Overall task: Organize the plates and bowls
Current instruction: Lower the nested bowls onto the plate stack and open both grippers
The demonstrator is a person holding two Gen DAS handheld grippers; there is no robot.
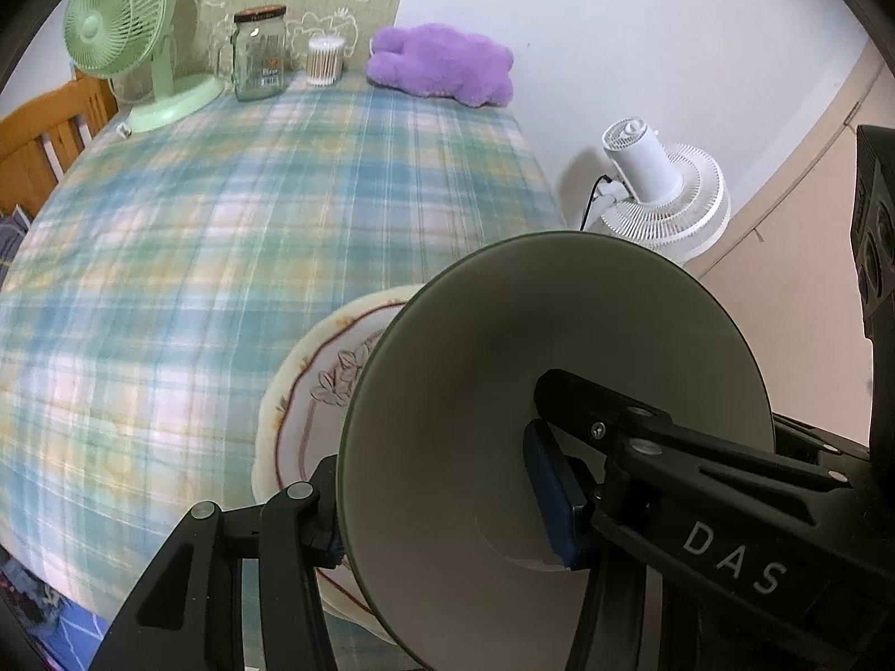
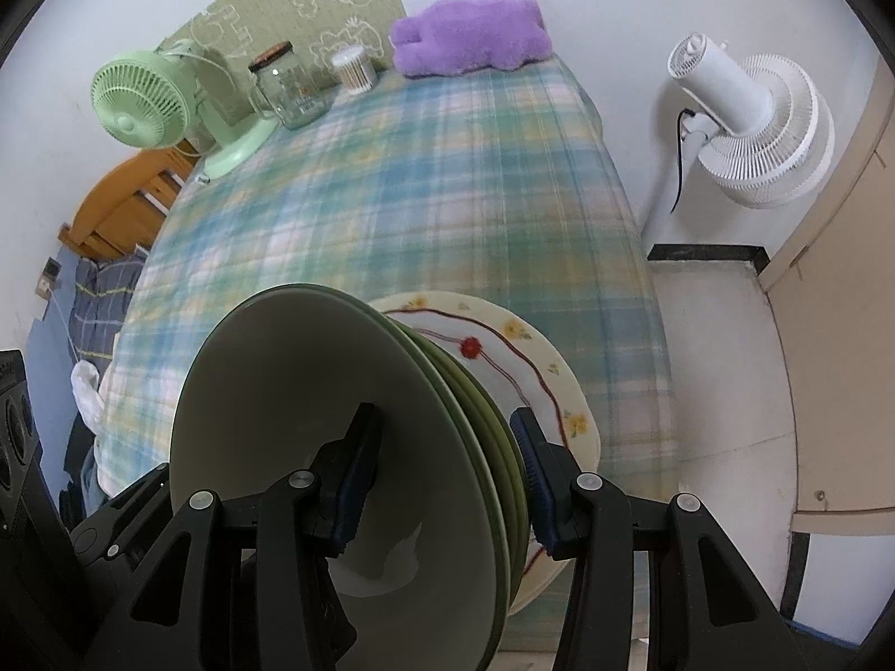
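Note:
A stack of several nested green bowls point(image 1: 475, 363) hangs tilted between both grippers, low over the near right part of the table. My left gripper point(image 1: 442, 492) is shut on its rim, with the blue pad point(image 1: 551, 497) inside the top bowl and the other finger outside. My right gripper point(image 2: 442, 430) is shut on the opposite rim of the bowl stack point(image 2: 291, 380), one finger inside and its outer pad point(image 2: 531, 475) against the stacked walls. A cream plate with flowers and a red line point(image 1: 319, 369) point(image 2: 503, 346) lies on the cloth right under the bowls; contact between them is hidden.
The table wears a plaid cloth point(image 1: 224, 223). Along its far edge stand a green desk fan point(image 1: 123, 17), a glass jar point(image 1: 260, 56), a cotton swab tub point(image 1: 324, 58) and a purple plush point(image 1: 442, 64). A white floor fan point(image 2: 744, 128) stands right of the table, a wooden chair point(image 2: 128, 207) to the left.

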